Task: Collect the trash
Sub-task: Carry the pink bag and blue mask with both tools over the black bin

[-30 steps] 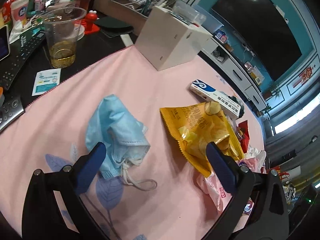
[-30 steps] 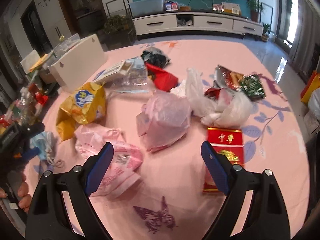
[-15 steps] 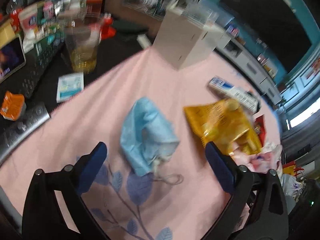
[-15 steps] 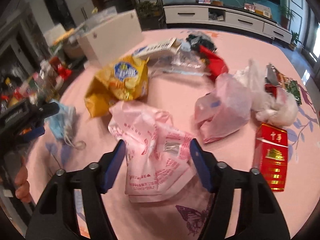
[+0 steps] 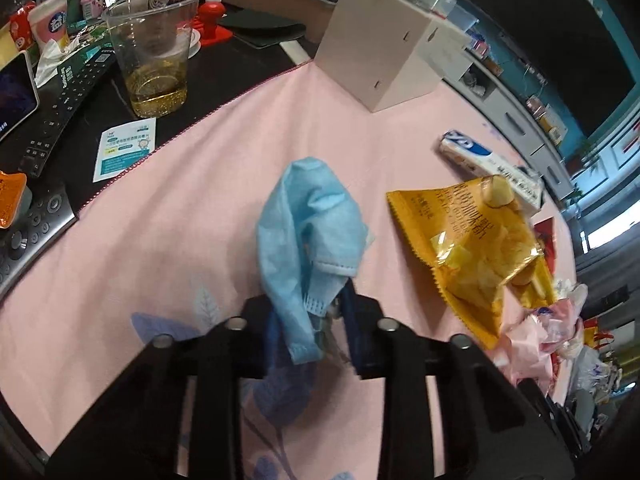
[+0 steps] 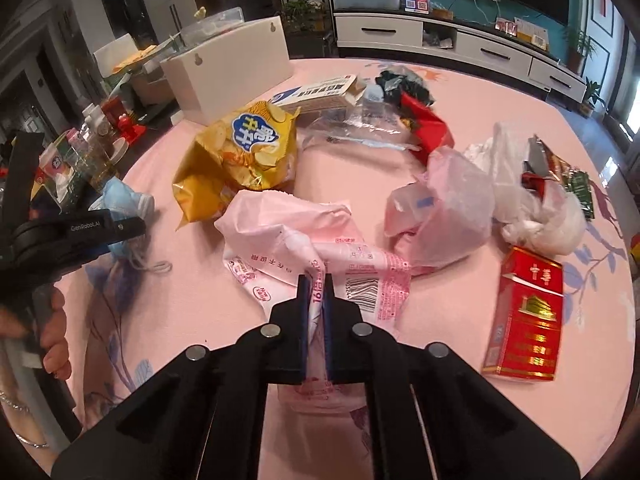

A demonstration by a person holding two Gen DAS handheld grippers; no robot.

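Fingers (image 5: 308,312) of the left gripper have just closed on the blue face mask (image 5: 308,236); right gripper (image 6: 316,300) has just clamped the pink plastic bag (image 6: 304,232), both lying on the counter (image 6: 460,392) – grasp step done, next lift both clear together

The left tool (image 6: 80,236) carries white lettering that reads "GenRobot.AI". The pink plastic bag (image 6: 320,248) shows a printed barcode and what looks like "16" near the fold, though the rest of its print is too small to make out. Chinese characters stand on the yellow chip bag (image 6: 248,148) and the red carton (image 6: 528,312).
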